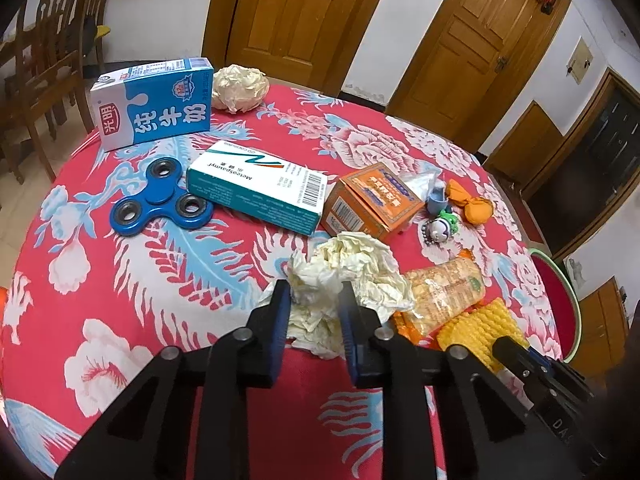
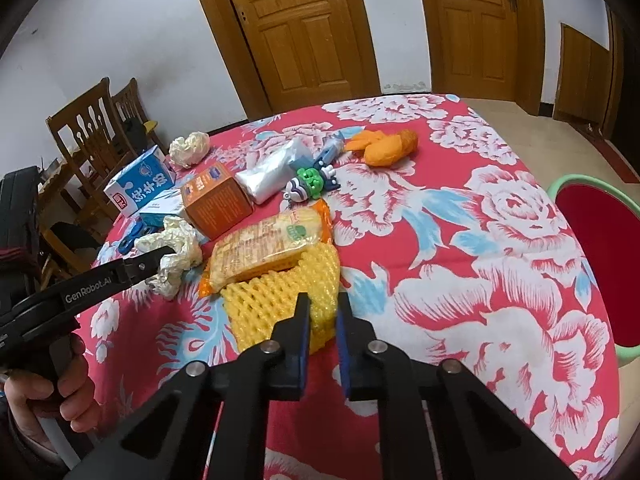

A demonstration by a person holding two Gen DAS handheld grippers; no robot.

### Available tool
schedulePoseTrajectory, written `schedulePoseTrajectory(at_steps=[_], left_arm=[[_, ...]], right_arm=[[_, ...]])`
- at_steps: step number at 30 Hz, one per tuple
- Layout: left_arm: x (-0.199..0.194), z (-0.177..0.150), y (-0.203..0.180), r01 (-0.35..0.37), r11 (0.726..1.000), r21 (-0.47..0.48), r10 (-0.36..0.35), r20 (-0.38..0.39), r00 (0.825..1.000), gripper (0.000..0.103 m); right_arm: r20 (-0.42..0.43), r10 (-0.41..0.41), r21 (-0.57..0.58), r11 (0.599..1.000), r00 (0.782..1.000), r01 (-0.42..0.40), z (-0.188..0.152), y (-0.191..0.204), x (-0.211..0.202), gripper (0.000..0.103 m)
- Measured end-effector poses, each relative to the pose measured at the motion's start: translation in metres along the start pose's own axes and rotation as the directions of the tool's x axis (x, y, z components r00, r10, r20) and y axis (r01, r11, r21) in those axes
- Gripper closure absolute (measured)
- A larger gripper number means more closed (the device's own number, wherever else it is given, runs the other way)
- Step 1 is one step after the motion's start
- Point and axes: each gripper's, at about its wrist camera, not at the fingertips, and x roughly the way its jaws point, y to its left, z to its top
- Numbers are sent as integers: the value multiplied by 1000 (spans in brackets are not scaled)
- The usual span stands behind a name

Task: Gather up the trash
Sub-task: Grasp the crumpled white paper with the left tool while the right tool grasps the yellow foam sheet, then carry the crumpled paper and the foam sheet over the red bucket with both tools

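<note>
Crumpled cream tissue (image 1: 352, 276), irregular with no clear long axis, lies on the table (image 1: 120, 280). Left gripper (image 1: 314, 296) clenches its near edge. Right gripper (image 2: 323, 316) clamps the yellow foam net (image 2: 276, 300).

Ahead of the grippers, white walls (image 2: 120, 40) rise behind a table draped in a red floral cloth (image 2: 500, 240). Two panelled wooden doors (image 2: 304, 28) stand straight ahead, a third door (image 1: 604, 320) far off to the right. Wooden chairs (image 2: 96, 136) sit to the left against the wall. The floor (image 2: 552, 124) beyond the table is pale tile. Light is even and soft.
</note>
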Motion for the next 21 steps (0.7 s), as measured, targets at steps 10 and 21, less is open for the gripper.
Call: schedulePoseTrajectory(at_steps=[10, 21], left_arm=[[-22, -10, -12, 47, 999, 10, -48, 25, 999, 82], [-44, -8, -35, 96, 994, 45, -99, 59, 993, 82]], right_arm=[[62, 6, 45, 999, 998, -8, -6, -10, -29, 91], [167, -25, 103, 995, 986, 7, -1, -34, -70, 91]])
